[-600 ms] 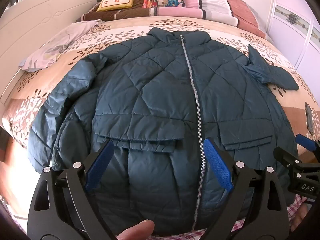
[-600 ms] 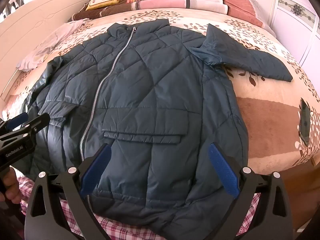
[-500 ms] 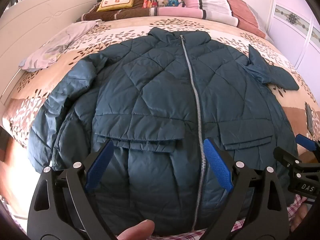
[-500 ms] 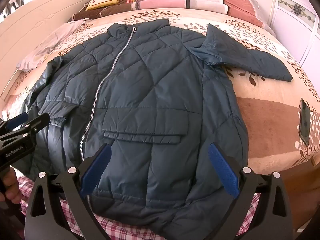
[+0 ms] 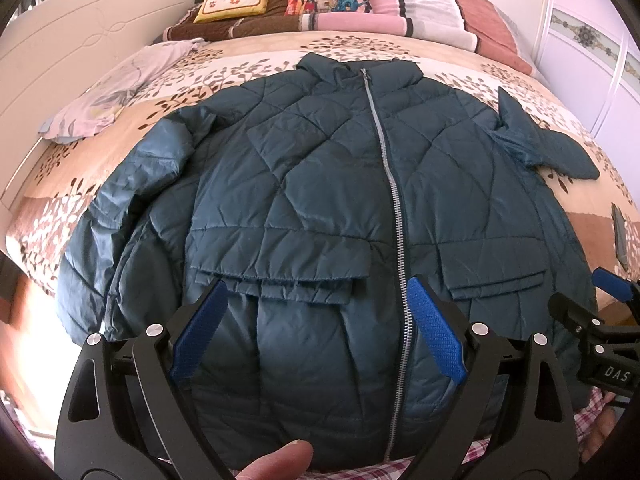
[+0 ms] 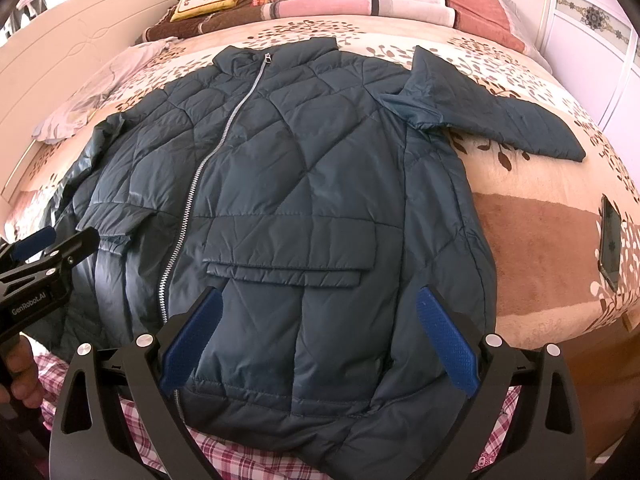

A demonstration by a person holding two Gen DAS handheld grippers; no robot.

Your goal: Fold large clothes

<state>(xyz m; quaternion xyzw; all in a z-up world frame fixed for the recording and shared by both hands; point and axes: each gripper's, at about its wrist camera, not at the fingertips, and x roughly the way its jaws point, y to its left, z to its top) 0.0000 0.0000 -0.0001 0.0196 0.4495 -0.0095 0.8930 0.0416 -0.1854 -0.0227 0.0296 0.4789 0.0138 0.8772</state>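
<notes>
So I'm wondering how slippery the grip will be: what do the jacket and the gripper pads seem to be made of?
The jacket looks like thin, smooth synthetic shell, likely nylon or polyester, padded: it has a light sheen and puffy quilted stitching. The zipper looks like metal or silver-coloured plastic. The right gripper pads look like blue dimpled rubber.

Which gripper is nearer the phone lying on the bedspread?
Right. The right gripper hovers over the jacket's phone-side half; the phone lies just beyond it. The left gripper sits farther across, over the other half.
</notes>
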